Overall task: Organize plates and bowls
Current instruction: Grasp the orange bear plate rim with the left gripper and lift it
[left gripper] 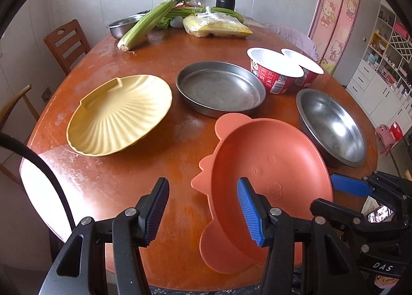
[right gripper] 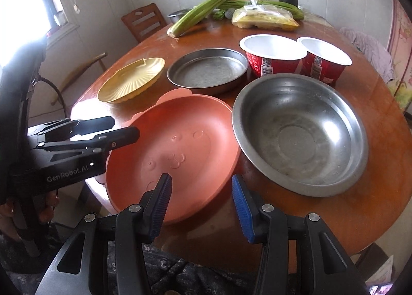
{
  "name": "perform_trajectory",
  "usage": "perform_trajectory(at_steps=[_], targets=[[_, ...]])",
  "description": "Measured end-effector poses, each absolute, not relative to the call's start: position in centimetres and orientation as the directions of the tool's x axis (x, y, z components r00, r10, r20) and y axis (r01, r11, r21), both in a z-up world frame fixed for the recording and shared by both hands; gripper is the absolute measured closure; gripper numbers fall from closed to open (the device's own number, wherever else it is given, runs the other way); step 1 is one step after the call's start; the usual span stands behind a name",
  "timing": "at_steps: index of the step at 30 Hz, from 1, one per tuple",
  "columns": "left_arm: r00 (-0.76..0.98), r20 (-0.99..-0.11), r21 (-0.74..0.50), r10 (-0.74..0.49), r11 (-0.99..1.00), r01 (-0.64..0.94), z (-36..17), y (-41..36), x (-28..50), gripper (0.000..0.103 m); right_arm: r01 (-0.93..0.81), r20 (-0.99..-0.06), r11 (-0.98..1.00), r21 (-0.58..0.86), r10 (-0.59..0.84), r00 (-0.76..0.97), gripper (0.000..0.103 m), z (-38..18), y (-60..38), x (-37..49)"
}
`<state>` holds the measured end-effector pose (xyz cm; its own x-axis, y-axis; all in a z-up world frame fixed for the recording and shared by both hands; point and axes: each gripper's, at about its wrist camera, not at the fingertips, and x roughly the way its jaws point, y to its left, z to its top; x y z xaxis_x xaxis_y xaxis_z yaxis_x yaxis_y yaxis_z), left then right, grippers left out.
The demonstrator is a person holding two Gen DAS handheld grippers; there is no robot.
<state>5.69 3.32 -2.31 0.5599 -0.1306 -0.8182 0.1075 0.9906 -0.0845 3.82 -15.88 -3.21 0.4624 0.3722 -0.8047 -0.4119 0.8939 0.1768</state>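
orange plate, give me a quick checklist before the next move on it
1. Left gripper jaws open: ok.
2. Right gripper jaws open: ok.
3. Orange plate near rim between a gripper's jaws: not ok in the left wrist view, where only one pad overlaps it; cannot tell for the right.
4. Plate clear of neighbours: not ok, its far rim looks to overlap the steel bowl.
5. Plate fully on the table: not ok, its near edge overhangs.
6. Stacking spot free: ok, the yellow shell plate and flat steel pan hold nothing.
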Motion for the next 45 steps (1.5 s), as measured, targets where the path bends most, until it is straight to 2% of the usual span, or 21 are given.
perform_trajectory(at_steps=[9, 15, 18, 22, 45], targets=[[0.555, -0.822, -0.092, -0.130, 0.991, 0.095, -2.9, 3.3, 5.9, 0.048, -0.404, -0.816, 0.901, 0.158, 0.350, 0.460, 0.053, -4.1, -15.2, 5.1], [0.549, -0.825, -0.100, -0.134, 0.991, 0.092, -3.4, 3.0, 6.2, 0.049, -0.403, -0.817, 0.910, 0.097, 0.304, 0.490, 0.053, -4.3, -14.3, 5.7], [0.539, -0.830, -0.111, -0.145, 0.989, 0.094, -3.8, 2.8, 6.4, 0.056, -0.414, -0.814, 0.908, 0.067, 0.290, 0.504, 0.053, -4.4, -13.7, 5.7], [0.542, -0.826, -0.116, -0.154, 0.988, 0.103, -4.0, 2.4, 6.4, 0.072, -0.423, -0.812, 0.904, 0.053, 0.286, 0.509, 0.053, -4.6, -13.4, 5.7], [0.615, -0.781, -0.109, -0.111, 0.993, 0.041, -1.0, 6.4, 6.1, 0.072, -0.473, -0.780, 0.878, 0.072, 0.345, 0.522, 0.053, -1.4, -9.5, 6.5]])
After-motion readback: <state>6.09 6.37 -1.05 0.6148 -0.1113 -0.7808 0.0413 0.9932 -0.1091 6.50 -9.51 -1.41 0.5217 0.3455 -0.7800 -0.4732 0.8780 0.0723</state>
